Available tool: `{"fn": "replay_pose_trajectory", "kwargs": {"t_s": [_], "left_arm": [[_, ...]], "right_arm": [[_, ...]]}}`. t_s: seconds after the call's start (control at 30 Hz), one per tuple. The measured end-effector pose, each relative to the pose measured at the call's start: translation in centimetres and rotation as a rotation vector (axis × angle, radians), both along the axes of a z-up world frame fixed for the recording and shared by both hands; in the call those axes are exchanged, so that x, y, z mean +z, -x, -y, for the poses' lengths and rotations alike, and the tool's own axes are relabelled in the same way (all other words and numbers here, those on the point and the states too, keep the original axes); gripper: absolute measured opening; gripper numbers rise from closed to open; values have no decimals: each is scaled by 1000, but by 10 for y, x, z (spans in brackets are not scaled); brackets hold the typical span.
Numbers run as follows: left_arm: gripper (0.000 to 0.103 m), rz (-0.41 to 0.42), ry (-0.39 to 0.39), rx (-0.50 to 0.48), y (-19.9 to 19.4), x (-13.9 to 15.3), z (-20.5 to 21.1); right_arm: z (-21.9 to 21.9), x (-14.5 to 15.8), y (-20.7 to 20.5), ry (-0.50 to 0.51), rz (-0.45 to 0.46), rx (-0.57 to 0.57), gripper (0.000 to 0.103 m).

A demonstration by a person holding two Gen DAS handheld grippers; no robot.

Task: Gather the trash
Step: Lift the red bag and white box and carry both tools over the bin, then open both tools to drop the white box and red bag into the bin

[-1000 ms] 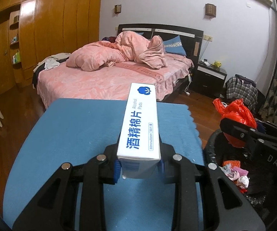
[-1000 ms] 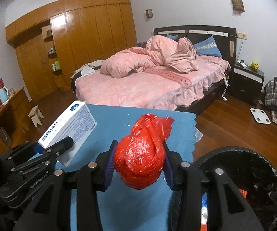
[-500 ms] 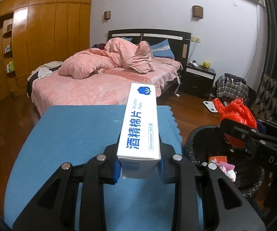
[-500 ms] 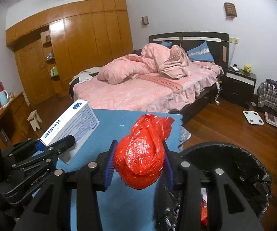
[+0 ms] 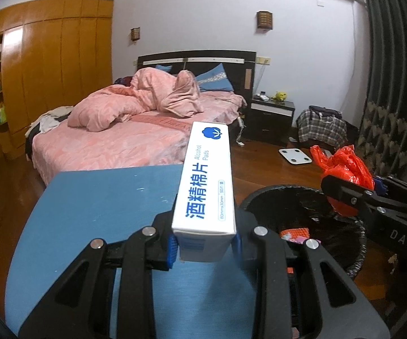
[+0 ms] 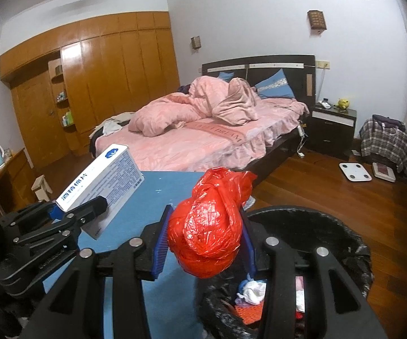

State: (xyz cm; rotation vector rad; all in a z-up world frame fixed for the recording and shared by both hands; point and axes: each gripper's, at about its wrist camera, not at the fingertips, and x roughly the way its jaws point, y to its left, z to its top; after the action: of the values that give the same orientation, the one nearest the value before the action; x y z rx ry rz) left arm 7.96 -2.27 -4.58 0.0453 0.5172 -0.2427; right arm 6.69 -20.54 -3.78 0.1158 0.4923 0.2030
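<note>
My left gripper point(image 5: 204, 250) is shut on a white alcohol-pads box point(image 5: 206, 186) with blue lettering, held above the blue table point(image 5: 90, 212) near its right edge. The right wrist view shows the same box point(image 6: 101, 183) at the left in the left gripper point(image 6: 76, 212). My right gripper point(image 6: 203, 243) is shut on a crumpled red plastic bag point(image 6: 207, 231), over the rim of a black-lined trash bin point(image 6: 344, 243). The left wrist view shows the red bag point(image 5: 344, 172) above the bin point(image 5: 302, 212), which holds several scraps.
A bed with pink bedding point(image 5: 135, 132) stands beyond the table. A dark nightstand point(image 5: 271, 115), a white floor scale point(image 5: 295, 156) and a plaid bag point(image 5: 320, 125) sit on the wooden floor to the right. Wooden wardrobes point(image 6: 96, 90) line the left wall.
Both grippers have shifted right with their loads. The trash bin has come much further into both views, and the red bag now hangs over its rim.
</note>
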Motion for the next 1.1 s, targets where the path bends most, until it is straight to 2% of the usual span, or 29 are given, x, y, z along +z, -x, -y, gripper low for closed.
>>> {"fn": "replay_pose_trajectory", "kwargs": {"t_s": [0.6, 1.1], "left_arm": [[29, 11, -29, -171, 3, 0, 76], [29, -18, -32, -260, -23, -19, 124]], "right_arm": [[68, 3, 12, 8, 18, -110, 43], [117, -12, -2, 20, -29, -195, 43]]}}
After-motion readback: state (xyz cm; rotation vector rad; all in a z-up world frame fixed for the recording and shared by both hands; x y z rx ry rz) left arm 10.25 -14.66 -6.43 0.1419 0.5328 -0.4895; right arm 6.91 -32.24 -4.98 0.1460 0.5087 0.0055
